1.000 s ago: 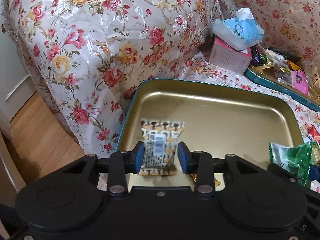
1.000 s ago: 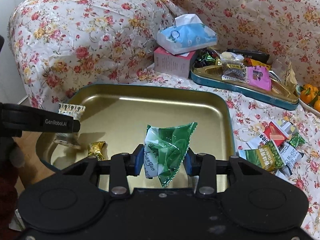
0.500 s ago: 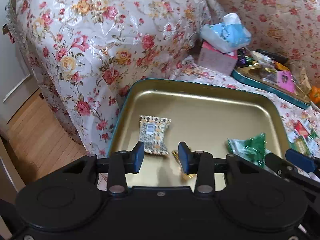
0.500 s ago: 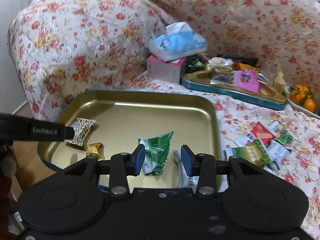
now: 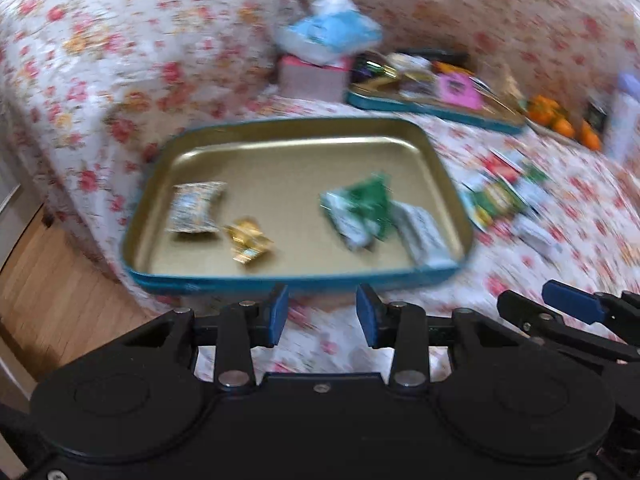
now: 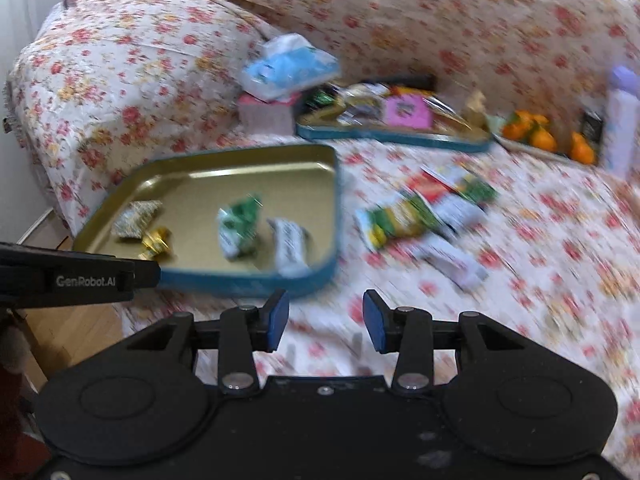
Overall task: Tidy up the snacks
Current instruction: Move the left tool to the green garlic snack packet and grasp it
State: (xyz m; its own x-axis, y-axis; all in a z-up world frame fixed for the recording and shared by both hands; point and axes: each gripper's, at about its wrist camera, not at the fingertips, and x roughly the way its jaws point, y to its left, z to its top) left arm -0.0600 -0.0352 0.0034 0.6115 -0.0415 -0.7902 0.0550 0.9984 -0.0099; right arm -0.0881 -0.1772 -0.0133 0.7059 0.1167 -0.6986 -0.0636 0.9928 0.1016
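On the floral-covered sofa seat, toward its left edge, the gold tray [image 5: 248,132] is sitting with four snacks in it: a patterned packet [image 5: 196,207] and a gold-wrapped candy [image 5: 248,236] at its left end, a green packet [image 5: 360,210] and a white packet [image 5: 420,232] at its right end. You are holding your left claw [image 5: 322,314] just short of the tray's near rim, jaws standing wide apart and gripping nothing. Your right claw [image 6: 326,320] is hanging over the bare quilt beside the tray's near right corner, equally wide open and empty.

The loose snack pile [image 6: 432,216] is lying on the quilt to the right of the tray, and that looks like your next source. Both views are blurring, so you are likely swinging fast; arriving at that speed risks pinching two overlapping wrappers at once or scattering the heap. The slick film packets are apt to slide out of a shallow pinch. Your left claw is also sitting close to the tray's rim, so a careless sweep could knock the tray toward the sofa's left edge.
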